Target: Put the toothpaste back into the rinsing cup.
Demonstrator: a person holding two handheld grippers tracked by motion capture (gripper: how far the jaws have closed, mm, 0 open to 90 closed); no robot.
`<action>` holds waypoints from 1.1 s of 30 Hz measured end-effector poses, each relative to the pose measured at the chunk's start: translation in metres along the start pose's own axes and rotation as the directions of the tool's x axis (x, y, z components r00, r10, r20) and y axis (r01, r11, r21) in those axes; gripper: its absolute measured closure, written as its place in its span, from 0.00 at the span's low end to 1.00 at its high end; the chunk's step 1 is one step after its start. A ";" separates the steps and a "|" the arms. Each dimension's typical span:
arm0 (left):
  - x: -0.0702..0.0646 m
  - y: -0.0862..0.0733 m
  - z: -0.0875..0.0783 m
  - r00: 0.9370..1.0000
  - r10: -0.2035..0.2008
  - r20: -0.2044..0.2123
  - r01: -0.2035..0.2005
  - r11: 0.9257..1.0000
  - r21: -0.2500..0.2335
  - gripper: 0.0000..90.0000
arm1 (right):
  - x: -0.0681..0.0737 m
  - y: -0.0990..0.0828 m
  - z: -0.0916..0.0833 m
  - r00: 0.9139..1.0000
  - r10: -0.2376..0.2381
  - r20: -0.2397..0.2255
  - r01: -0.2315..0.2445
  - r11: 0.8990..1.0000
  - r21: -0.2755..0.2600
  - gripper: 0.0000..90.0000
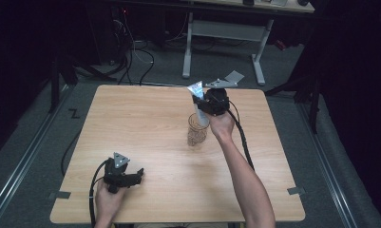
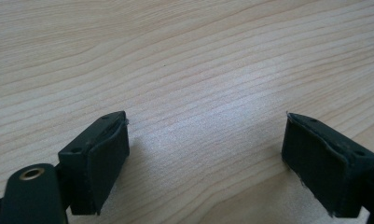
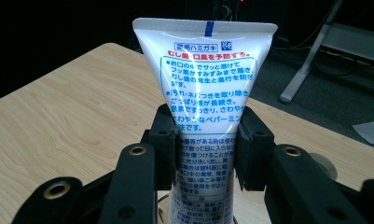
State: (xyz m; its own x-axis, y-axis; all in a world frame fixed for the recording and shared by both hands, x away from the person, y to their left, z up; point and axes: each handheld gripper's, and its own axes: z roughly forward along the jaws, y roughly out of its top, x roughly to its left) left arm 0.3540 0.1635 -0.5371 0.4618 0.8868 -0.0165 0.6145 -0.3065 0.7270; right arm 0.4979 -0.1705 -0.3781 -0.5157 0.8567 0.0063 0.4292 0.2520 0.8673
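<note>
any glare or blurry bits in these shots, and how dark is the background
Right gripper view: glare streaks the white toothpaste tube, print still legible; near fingers slightly soft. Left gripper view: a bright sheen on the wooden table between sharp fingers. High view: table lit, surrounding floor nearly black, mesh cup small and grainy.

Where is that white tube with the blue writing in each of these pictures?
High view: the tube stands upright right of centre, clamped by the right gripper, its lower end in a wire cup.
Right gripper view: the tube rises at centre, crimped end up, squeezed between the two black pads.
Left gripper view: not in it; open jaws over bare wood.
Shared landmark: the light wooden table.
</note>
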 end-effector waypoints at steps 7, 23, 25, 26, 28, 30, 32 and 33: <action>0.000 0.000 0.000 1.000 0.000 0.000 0.000 1.000 0.000 0.17 | -0.001 -0.002 0.006 1.000 -0.005 0.003 0.005 1.000 0.012 0.72; 0.000 0.000 0.000 1.000 0.000 0.001 0.000 1.000 0.001 0.17 | 0.001 -0.011 0.016 1.000 -0.016 0.010 0.015 0.998 0.054 0.71; 0.000 0.000 0.000 1.000 0.000 0.001 0.000 1.000 0.001 0.17 | 0.001 -0.012 0.017 1.000 -0.017 0.011 0.016 0.998 0.056 0.71; 0.000 0.000 0.000 1.000 0.000 0.001 0.000 1.000 0.001 0.17 | 0.001 -0.013 0.018 1.000 -0.015 0.010 0.015 0.998 0.058 0.71; 0.000 0.000 0.000 1.000 0.000 0.001 0.000 1.000 0.001 0.17 | 0.000 -0.014 0.018 1.000 -0.012 0.009 0.012 0.998 0.063 0.71; 0.000 0.000 0.000 1.000 0.000 0.001 0.000 1.000 0.001 0.17 | 0.000 -0.016 0.018 1.000 -0.015 0.009 0.014 0.998 0.068 0.71; 0.000 0.000 0.000 1.000 0.000 0.001 0.000 1.000 0.001 0.17 | -0.001 -0.017 0.018 1.000 -0.015 0.008 0.014 0.997 0.071 0.71; 0.000 0.000 0.000 1.000 0.000 0.001 0.000 1.000 0.001 0.17 | -0.001 -0.018 0.019 1.000 -0.010 0.008 0.010 0.997 0.077 0.71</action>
State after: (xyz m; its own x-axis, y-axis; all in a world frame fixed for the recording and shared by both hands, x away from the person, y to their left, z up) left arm 0.3539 0.1636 -0.5370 0.4628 0.8863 -0.0172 0.6149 -0.3069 0.7264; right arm 0.5044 -0.1676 -0.4030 -0.5141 0.8577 -0.0067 0.4799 0.2941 0.8266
